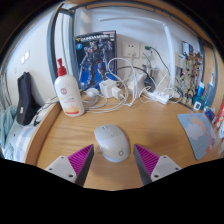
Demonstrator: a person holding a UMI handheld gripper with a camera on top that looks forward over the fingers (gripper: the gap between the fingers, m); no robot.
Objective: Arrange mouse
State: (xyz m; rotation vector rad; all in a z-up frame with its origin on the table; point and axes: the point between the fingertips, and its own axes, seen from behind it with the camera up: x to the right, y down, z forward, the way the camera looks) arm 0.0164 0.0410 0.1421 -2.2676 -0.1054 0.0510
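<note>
A white computer mouse (112, 141) lies on the wooden desk (150, 120), just ahead of my fingers and partly between their tips. My gripper (112, 160) is open, with a gap at each side of the mouse. The left pad (75, 161) and the right pad (149, 160) are magenta and stand wide apart. The mouse rests on the desk on its own.
A white lotion bottle with a red cap (67, 93) stands at the left. A robot model box (96, 56) leans on the wall. White chargers and cables (125, 90) lie behind the mouse. A grey mouse mat (196, 130) lies at the right.
</note>
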